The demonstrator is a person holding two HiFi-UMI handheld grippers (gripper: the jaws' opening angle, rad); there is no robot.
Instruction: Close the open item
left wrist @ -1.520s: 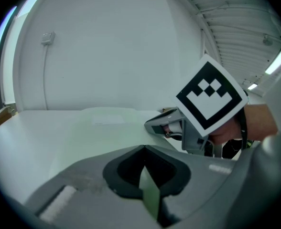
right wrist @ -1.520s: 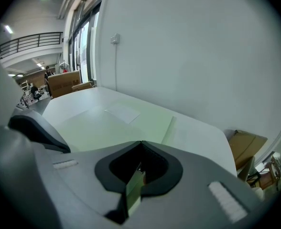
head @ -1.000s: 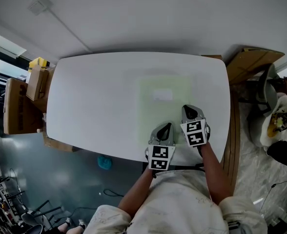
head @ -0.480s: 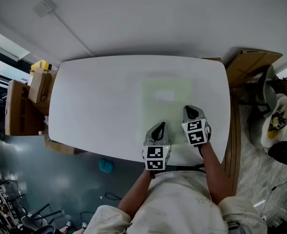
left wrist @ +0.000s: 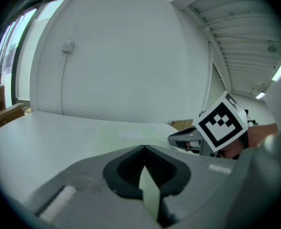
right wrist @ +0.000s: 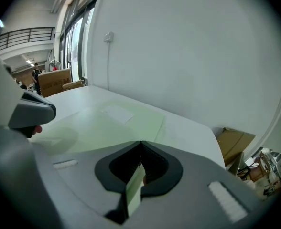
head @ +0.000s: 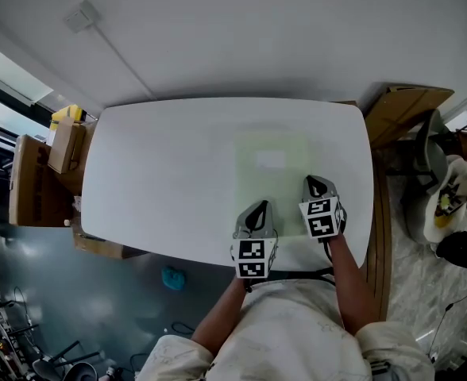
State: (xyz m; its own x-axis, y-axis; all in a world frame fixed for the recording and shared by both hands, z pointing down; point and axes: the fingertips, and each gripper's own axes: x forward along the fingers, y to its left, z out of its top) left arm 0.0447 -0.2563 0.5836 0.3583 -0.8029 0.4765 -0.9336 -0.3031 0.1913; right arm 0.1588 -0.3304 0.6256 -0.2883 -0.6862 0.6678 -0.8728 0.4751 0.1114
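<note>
I have both tools at the near edge of the pale green folder, which lies on the right half of the white table with its white label toward the far end. The left gripper is at the folder's near left corner and the right gripper at its near right, side by side and both tipped down toward the tabletop. In each gripper view the jaws are pressed together with a thin strip of the green sheet standing on edge between the pads, so I read both as pinching the folder. Most likely that is its loose top cover, though I cannot tell whether either grip takes one leaf or both. Two spaced holds make sense to me, because a sheet this thin and floppy would sag or twist if carried by one corner. From the fingertips the rest of the folder stretches away across the table, looking nearly flat from above. I cannot make out how far the pinched edge stands off the sheet beneath.
</note>
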